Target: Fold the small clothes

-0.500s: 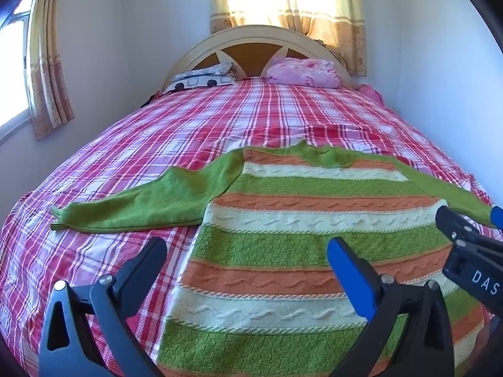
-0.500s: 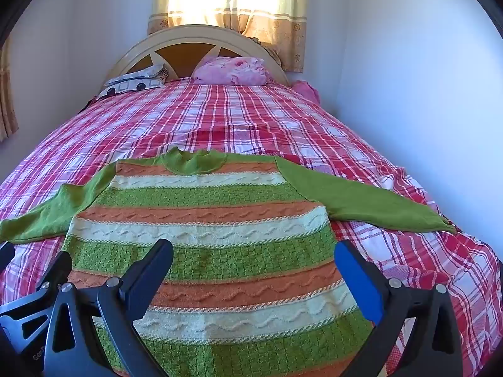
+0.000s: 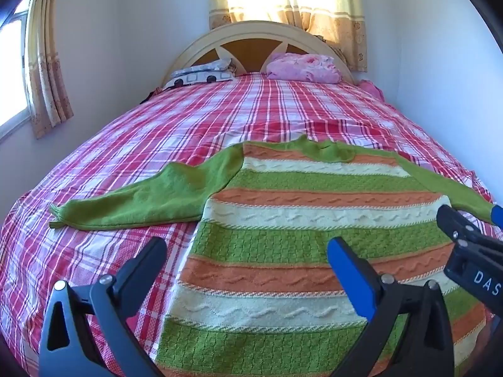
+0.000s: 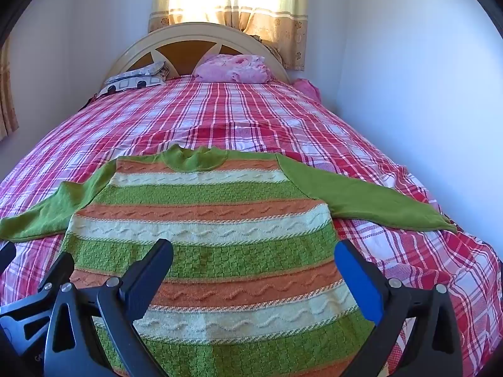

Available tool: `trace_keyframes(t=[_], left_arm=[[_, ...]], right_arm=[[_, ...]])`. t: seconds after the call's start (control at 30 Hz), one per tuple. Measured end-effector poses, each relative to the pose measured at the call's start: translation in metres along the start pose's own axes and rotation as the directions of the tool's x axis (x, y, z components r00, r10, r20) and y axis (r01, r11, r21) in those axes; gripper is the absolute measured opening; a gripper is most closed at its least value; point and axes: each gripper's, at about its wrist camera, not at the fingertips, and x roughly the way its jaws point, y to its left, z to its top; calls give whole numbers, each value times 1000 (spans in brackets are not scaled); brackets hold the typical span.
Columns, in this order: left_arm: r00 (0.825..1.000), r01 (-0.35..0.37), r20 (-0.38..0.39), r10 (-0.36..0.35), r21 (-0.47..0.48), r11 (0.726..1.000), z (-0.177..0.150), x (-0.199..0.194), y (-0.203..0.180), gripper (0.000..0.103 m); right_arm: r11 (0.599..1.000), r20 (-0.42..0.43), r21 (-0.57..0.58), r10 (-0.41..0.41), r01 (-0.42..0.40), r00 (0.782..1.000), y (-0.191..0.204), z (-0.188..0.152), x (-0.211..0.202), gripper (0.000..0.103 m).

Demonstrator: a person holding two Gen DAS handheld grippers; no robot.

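Note:
A small knit sweater (image 3: 301, 207) with green, orange and cream stripes lies flat on the bed, collar toward the headboard, both green sleeves spread out sideways. It also shows in the right wrist view (image 4: 204, 229). My left gripper (image 3: 246, 251) is open and empty, above the sweater's lower left part. My right gripper (image 4: 253, 253) is open and empty, above the lower right part of the sweater. The right gripper's body shows at the right edge of the left wrist view (image 3: 471, 245).
The bed has a red and white plaid sheet (image 3: 220, 119). A patterned pillow (image 3: 201, 73) and a pink blanket (image 3: 301, 67) lie at the headboard (image 3: 261, 36). A wall (image 4: 424, 94) runs along the bed's right side. Curtained windows are behind and left.
Both grippers have shifted only very slightly. The sweater lies the same way.

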Motion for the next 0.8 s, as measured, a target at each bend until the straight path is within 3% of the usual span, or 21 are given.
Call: trace_keyframes(t=[0.8], left_arm=[[999, -8, -48, 8, -5, 1000, -6, 9, 1, 103]], right_arm=[[1000, -29, 3, 2, -2, 1000, -1, -7, 9, 102]])
